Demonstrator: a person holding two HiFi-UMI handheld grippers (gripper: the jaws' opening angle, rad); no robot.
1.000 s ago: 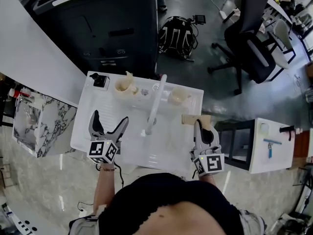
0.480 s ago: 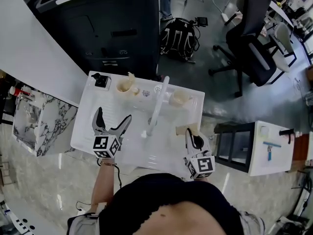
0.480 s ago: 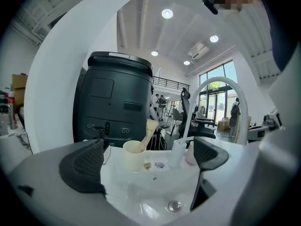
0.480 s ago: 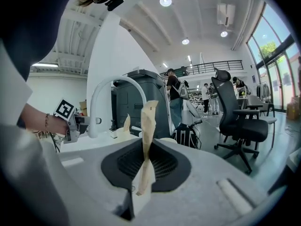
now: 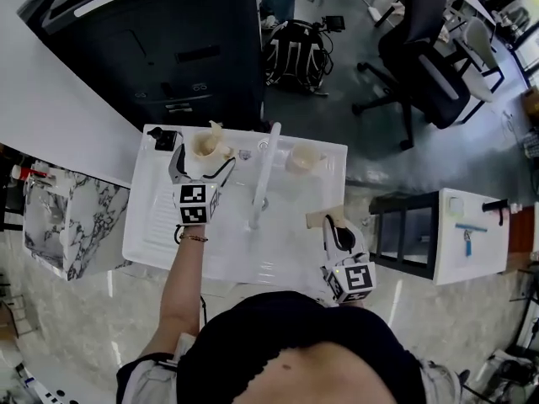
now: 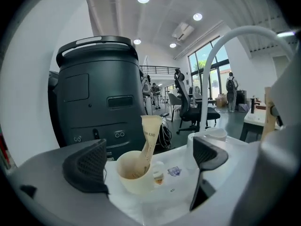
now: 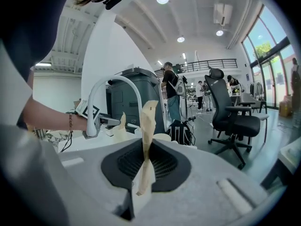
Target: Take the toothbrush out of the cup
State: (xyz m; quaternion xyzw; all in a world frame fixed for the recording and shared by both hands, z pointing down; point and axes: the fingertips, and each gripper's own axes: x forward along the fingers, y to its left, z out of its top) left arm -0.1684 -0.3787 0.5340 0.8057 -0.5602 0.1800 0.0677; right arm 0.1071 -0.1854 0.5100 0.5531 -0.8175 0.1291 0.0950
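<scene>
A beige cup (image 5: 205, 146) (image 6: 134, 174) stands at the back left of the white sink unit (image 5: 160, 234), with a beige paper-wrapped toothbrush (image 5: 216, 131) (image 6: 149, 136) leaning in it. My left gripper (image 5: 202, 162) (image 6: 146, 163) is open and level with the cup, which sits just beyond and between its fingers (image 6: 89, 167); nothing is gripped. Over the sink's right edge my right gripper (image 5: 337, 227) (image 7: 146, 163) is shut on another wrapped toothbrush (image 5: 324, 218) (image 7: 146, 135), which sticks up from its pads.
A tall white faucet (image 5: 263, 171) (image 6: 214, 65) arches over the basin between the grippers. A second cup (image 5: 303, 158) stands at the back right. A small black object (image 5: 162, 137) sits in the back left corner. A dark machine (image 5: 168, 40) stands behind; a marble counter (image 5: 67, 213) lies left.
My left gripper has moved away from me across the sink up to the back left cup. The right gripper has drifted slightly down and toward me, still gripping its wrapped toothbrush.
</scene>
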